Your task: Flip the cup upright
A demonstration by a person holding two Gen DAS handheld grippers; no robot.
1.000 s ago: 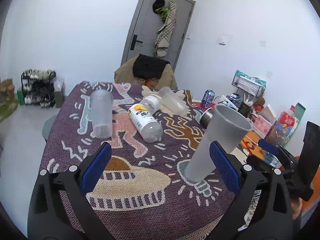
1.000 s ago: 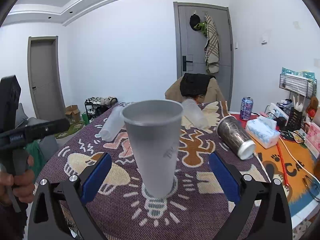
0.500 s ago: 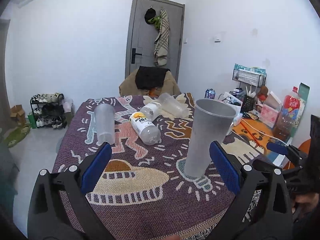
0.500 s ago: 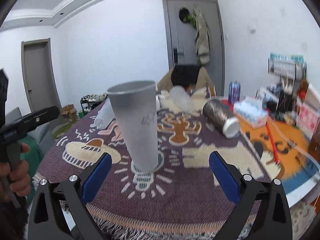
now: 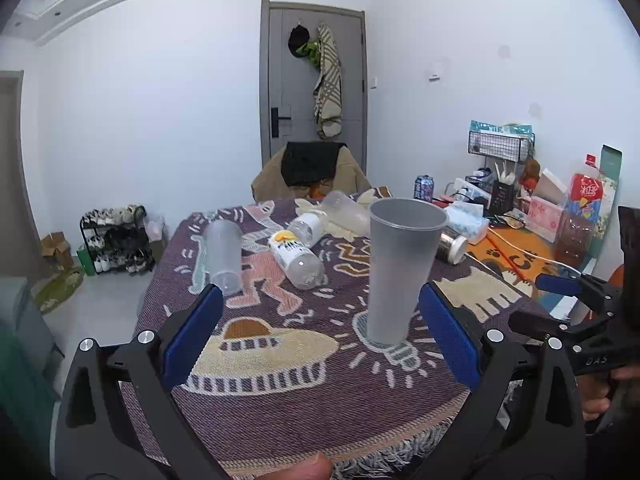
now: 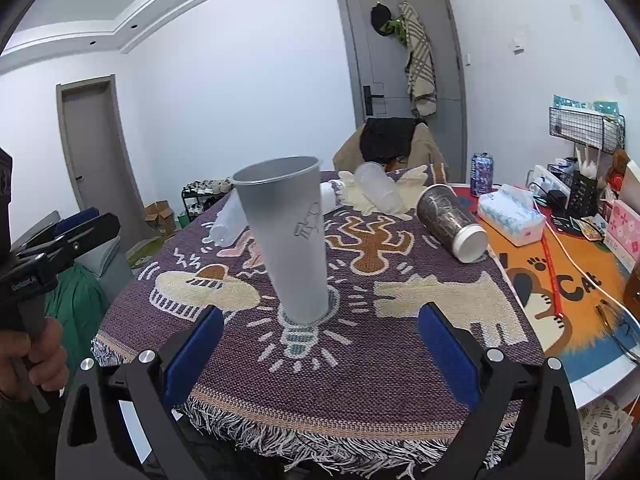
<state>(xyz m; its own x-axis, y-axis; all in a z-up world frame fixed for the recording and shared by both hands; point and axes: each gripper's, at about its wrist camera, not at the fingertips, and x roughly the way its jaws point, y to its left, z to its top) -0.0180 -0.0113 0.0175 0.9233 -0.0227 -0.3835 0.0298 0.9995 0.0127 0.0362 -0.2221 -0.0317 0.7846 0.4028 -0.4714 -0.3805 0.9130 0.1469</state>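
- A grey frosted cup (image 5: 402,268) (image 6: 286,240) stands upright, mouth up, on the light-bulb drawing of the patterned cloth (image 5: 280,412) (image 6: 360,368) near the table's front edge; nothing shows inside it.
- The left gripper (image 5: 320,336) is released, its blue pads spread wide and touching nothing; the cup stands beyond them, just inside the right-hand pad.
- The right gripper (image 6: 318,352) is likewise spread wide and holds nothing, with the cup ahead of it and apart.
- Behind the cup, toward the table's far edge, lie a clear plastic cup (image 5: 224,256), a labelled bottle (image 5: 296,258) and another clear cup (image 5: 346,212) (image 6: 380,188), all on their sides.
- Only the right wrist view shows the steel tumbler (image 6: 452,220) fully, lying on its side at the cloth's right edge; in the left wrist view the grey cup hides most of it.
- A tissue pack (image 6: 512,216) and a drink can (image 6: 482,174) sit toward the table's right edge.
- The clutter near the right corner is too small to make out.
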